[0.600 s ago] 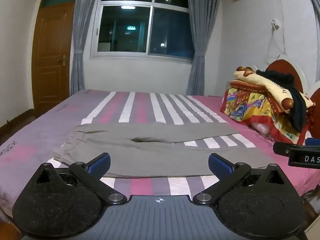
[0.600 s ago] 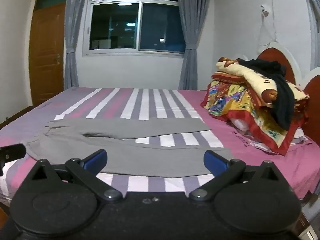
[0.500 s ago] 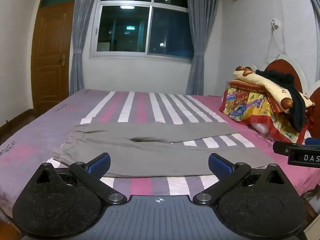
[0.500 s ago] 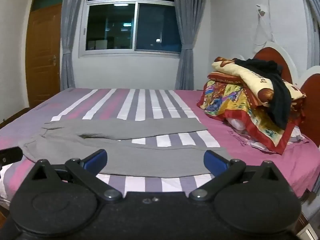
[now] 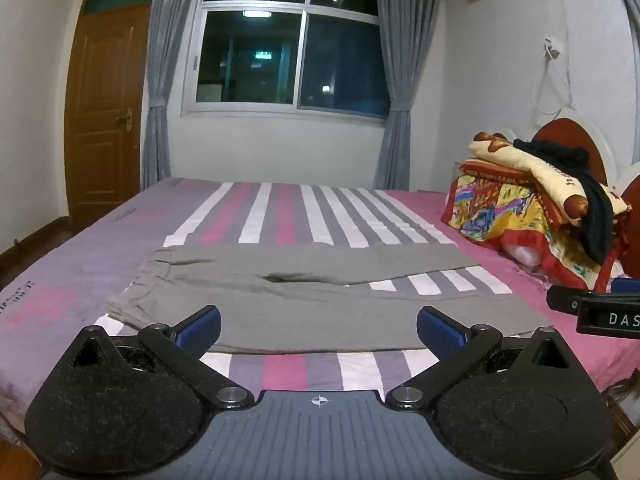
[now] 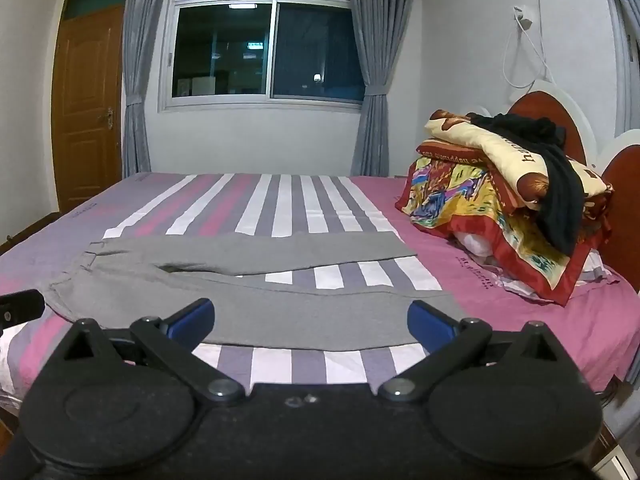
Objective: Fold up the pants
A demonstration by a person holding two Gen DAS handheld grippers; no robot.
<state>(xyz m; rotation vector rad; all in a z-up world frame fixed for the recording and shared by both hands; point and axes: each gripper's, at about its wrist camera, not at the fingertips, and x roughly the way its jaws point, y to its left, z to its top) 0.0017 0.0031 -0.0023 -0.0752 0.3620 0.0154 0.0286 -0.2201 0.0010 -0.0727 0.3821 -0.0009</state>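
Grippers first: the left gripper (image 5: 319,330) and the right gripper (image 6: 311,320) both hover level at the near edge of the bed (image 5: 280,372), pointing across it toward the window (image 5: 288,46), fingers spread wide with nothing between them. Neither touches cloth.

Just beyond the fingertips lie the pants (image 5: 320,296), grey, flat across the bed, waistband on the left gripper's side and both cuffs on the right gripper's side. The legs part in a narrow V, so a strip of striped sheet shows between them.

Nothing looks folded yet. A clean first fold, as I judge it, means pinching the near leg's edge at two points at once, left gripper near the waistband and right gripper near the cuff, then carrying both over together to the far leg so the edges meet. Uneven lift would skew the seam.

Beyond the cuffs, near the headboard (image 6: 556,120), sits a blanket pile (image 6: 500,200).
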